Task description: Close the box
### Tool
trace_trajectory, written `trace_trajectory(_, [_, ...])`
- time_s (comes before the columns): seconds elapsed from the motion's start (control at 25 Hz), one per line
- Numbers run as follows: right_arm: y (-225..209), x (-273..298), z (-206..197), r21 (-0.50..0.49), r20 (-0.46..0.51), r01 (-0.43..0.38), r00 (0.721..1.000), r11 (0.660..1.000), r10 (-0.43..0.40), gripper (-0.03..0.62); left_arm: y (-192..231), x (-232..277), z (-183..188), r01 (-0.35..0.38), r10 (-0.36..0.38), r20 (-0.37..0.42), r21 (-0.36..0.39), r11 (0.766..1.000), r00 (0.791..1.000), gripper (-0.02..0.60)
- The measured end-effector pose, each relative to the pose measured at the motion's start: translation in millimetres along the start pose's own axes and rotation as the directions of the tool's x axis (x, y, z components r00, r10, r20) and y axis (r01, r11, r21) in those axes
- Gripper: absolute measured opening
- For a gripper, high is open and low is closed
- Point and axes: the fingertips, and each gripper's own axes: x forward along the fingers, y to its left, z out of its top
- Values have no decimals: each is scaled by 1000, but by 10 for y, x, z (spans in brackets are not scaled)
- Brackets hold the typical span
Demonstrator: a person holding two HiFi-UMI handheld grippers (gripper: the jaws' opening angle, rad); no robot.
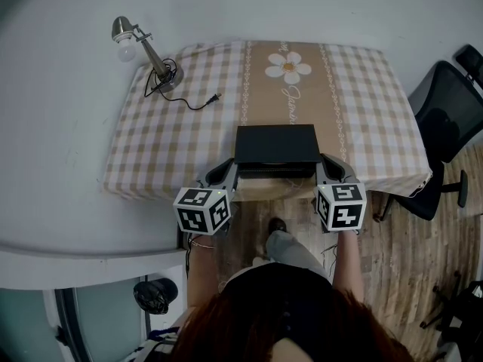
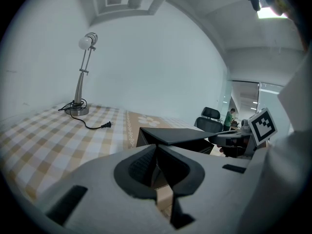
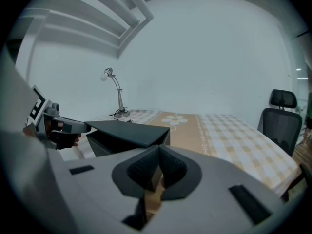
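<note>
Table under beige-and-white checked cloth, tan centre stripe, white daisy print toward the far side.

Far-left corner: silver desk lamp with bare white bulb, standing on its round base, arm tilted. Thin black power cord coiled at the base, then trailing right; plug loose on the cloth, well apart from the rest.

Near edge, left of centre: left hand-held grey gripper, held low, its black-and-white marker cube hanging off the table side. Tips at the near-left corner of the box. Per left gripper view: jaws together, dark ribbed pads meeting at the tips, nothing clamped.

Centre of near edge, on the tan stripe: black rectangular box, not shut. Flat black lid over it, tilted, raised at the near side. Dark gap under the lid visible in the 2 gripper views.

Right of the box, mirrored: right hand-held grey gripper, tips at the near-right corner, just beside the lid edge. Per right gripper view: jaws pressed together, pads in contact, empty.

Cannot tell whether either of the 2 tips actually touches the lid.

Far right, off the table: black office chair on wood floor.
</note>
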Motion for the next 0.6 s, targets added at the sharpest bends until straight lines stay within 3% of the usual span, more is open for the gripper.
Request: trace_trajectory(0.6, [54, -178, -135, -4, -8, 18, 1000, 1000, -18, 18, -37, -149, -83, 7, -7, 6, -2, 1000, 1000, 29])
